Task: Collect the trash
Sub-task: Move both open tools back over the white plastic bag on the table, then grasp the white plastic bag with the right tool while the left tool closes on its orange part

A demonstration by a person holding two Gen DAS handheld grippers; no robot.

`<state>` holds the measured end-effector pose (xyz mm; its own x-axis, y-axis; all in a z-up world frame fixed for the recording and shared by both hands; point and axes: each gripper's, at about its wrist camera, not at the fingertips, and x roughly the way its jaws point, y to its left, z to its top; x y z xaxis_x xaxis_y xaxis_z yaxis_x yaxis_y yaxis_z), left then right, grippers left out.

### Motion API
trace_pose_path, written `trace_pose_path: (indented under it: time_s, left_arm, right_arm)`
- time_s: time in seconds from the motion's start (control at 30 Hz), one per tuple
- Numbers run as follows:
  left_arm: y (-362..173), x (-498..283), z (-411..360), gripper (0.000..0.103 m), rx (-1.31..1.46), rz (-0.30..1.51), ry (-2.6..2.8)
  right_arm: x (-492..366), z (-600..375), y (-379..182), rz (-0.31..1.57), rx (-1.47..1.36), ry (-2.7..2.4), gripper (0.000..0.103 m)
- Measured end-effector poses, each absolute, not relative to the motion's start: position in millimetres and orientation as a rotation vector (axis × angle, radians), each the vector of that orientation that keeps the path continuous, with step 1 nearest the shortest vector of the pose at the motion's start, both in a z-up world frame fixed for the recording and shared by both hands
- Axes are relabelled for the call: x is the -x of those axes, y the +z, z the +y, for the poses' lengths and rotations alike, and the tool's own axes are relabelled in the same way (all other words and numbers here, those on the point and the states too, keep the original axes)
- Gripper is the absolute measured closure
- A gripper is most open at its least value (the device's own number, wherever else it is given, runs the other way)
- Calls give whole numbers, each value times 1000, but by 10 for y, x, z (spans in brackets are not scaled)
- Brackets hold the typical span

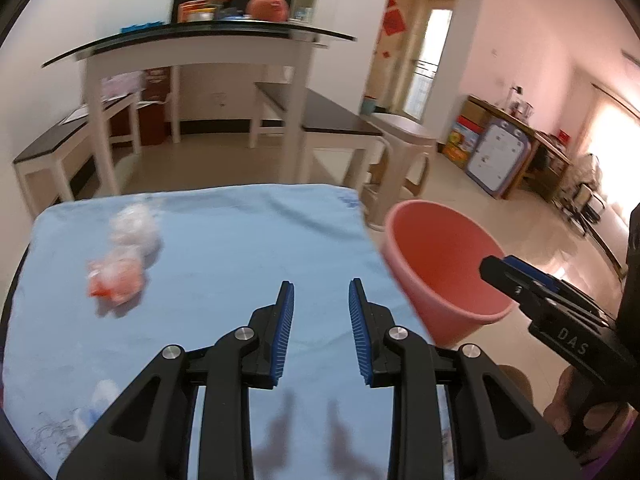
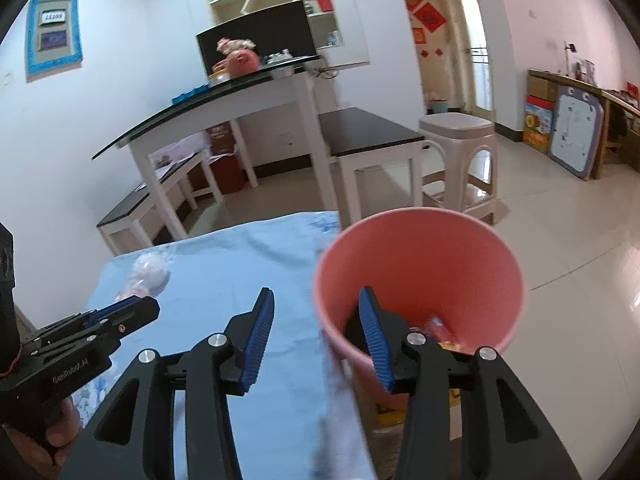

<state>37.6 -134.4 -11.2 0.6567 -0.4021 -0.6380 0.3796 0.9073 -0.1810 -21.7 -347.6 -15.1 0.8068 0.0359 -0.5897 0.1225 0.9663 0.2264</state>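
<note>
A crumpled clear plastic wrapper with an orange part (image 1: 120, 268) lies on the blue cloth (image 1: 224, 240) at the left; it shows small in the right wrist view (image 2: 148, 276). A pink bin (image 1: 440, 268) stands off the table's right edge, with some red and yellow trash (image 2: 438, 330) at its bottom. My left gripper (image 1: 321, 292) is open and empty above the cloth, right of the wrapper. My right gripper (image 2: 316, 300) is open and empty, straddling the bin's (image 2: 420, 272) near left rim with one finger inside.
Another small piece of clear wrapper (image 1: 100, 396) lies at the cloth's near left. Beyond the table stand a white desk (image 1: 192, 48), dark benches (image 1: 320, 116) and a plastic stool (image 1: 404, 148). Tiled floor lies to the right.
</note>
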Motion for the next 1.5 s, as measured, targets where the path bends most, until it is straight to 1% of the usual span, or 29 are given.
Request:
trace_pose_path:
  time_s: [0.3,0.57,1.0,1.27,1.3,1.33,1.37,1.4,1.5]
  left_arm:
    - [-242,-567,-429,75,121,751,-288]
    - [-433,-759,258,75,195,767,-173]
    - [-664,-1131,372,75,181,777,-237]
    - [-780,-1266,419,75,229,799,-315]
    - [-794,-1271,422,76,239,801,-326]
    - [-792,-1276,419,79,242,798,-332]
    - [-797,-1277,416,88,243,798,-342]
    - [-802,-1278,416,92,246,800,-351]
    - [-811,-1279,416,94,247,804,-357]
  right_arm:
    - [-30,-2922,-211,668,-232,58,52]
    - [-317,-2562,-304,704,-186,125,51]
    - [-753,-2252,-514,766,-140,176,51]
    - [-991,-2058,-507,765,-95,203,51]
    - [-1021,-2021,-504,763,-90,209,51]
    - [-1049,-1994,-499,761,-86,215,51]
    - [-1080,-1955,-492,759,-81,225,51]
    - [-1103,-1915,-485,758,-78,235,51]
    - [-1179,-1800,-475,758,-78,275,51]
